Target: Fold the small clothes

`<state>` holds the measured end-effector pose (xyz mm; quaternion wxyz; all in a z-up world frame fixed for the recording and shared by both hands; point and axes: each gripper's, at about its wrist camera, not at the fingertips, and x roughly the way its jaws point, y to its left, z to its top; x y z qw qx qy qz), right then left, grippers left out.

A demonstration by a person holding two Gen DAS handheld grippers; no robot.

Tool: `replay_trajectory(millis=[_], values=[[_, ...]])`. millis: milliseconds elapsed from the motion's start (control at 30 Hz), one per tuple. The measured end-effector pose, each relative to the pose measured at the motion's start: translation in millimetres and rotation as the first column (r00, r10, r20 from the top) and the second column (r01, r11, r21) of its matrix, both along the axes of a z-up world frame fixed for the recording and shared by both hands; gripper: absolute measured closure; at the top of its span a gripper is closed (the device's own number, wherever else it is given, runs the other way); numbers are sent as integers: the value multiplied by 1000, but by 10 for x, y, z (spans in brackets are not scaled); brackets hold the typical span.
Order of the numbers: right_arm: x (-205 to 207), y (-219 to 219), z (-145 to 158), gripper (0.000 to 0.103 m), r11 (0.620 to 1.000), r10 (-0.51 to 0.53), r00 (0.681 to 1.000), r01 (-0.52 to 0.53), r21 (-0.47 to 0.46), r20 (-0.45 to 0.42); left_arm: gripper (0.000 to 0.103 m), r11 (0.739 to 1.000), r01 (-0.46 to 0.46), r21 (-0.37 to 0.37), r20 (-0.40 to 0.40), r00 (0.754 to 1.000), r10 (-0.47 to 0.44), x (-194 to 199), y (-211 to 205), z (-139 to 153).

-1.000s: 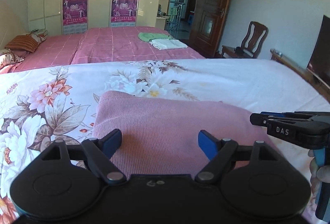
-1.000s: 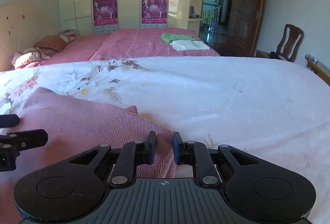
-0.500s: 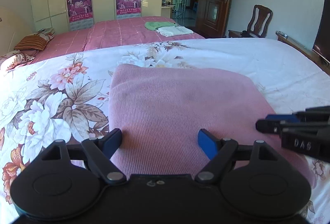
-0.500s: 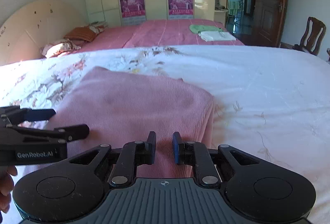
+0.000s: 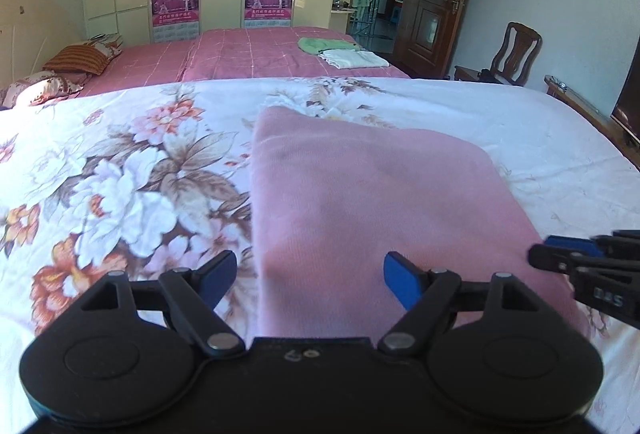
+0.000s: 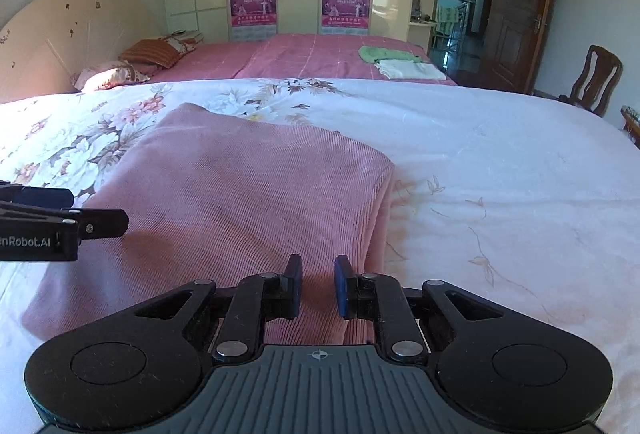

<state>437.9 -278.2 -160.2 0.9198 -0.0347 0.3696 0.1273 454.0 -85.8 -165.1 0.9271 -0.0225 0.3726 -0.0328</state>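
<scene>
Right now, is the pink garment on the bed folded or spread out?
Folded. The pink garment lies flat on the floral sheet as a compact rectangle, with doubled layers showing along its right edge.

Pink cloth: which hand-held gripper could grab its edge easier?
Probably the left hand-held gripper: its jaws stand wide open straddling the pink cloth's side edge. The right hand-held gripper is nearly closed.

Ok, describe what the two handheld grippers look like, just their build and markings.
Both are black plastic with round pivot housings, silver rivets and blue finger pads. The left gripper shows white "nRobot.AI" lettering on its side; the right gripper has a ribbed grey top plate and white "DAS" lettering.
</scene>
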Motion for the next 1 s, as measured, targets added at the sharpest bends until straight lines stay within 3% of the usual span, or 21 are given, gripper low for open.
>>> replay_trajectory(millis=[133,200,267,367,433,500,567,667,733,767,900,933,1000], values=[[-224,-64,-20,84,1000,-12,1000,12,-12,-26,24,1000,0,-15,-23,1000,0,-77,49,-81],[-308,-104,-64,51,999,-33,999,32,-12,-37,24,1000,8,-29,-33,999,-9,-95,24,-111],[-343,-117,-117,52,1000,-27,998,28,1,-57,24,999,15,-47,-50,999,-17,-96,-2,-146],[-389,-138,-151,80,998,-44,996,47,32,-74,24,998,8,-69,-61,998,-13,-100,-11,-184],[-402,-129,-143,82,999,-41,996,44,31,-78,24,997,11,-77,-68,998,-17,-100,-24,-204],[-401,-122,-158,95,999,-29,995,32,35,-96,24,997,13,-71,-67,998,-17,-108,-41,-218],[-384,-139,-145,97,999,-33,995,35,22,-90,24,998,14,-69,-67,998,-18,-124,-50,-209],[-378,-319,44,98,995,-77,996,79,55,-42,25,995,22,-93,-61,998,-28,-165,-64,-151],[-338,-346,-15,98,997,-64,995,66,24,-80,25,996,29,-84,-59,998,-34,-183,-115,-151],[-292,-339,-150,98,999,-39,988,42,15,-152,24,997,29,-72,-69,997,-34,-177,-136,-187],[-289,-373,-104,96,997,-42,987,52,54,-158,21,994,22,-104,-114,993,-34,-179,-81,-288],[-284,-398,-76,94,996,-41,986,53,71,-163,21,995,26,-100,-115,993,-38,-179,-82,-273],[-295,-438,30,73,994,-46,989,59,91,-143,23,995,27,-98,-116,992,-39,-167,-79,-231]])
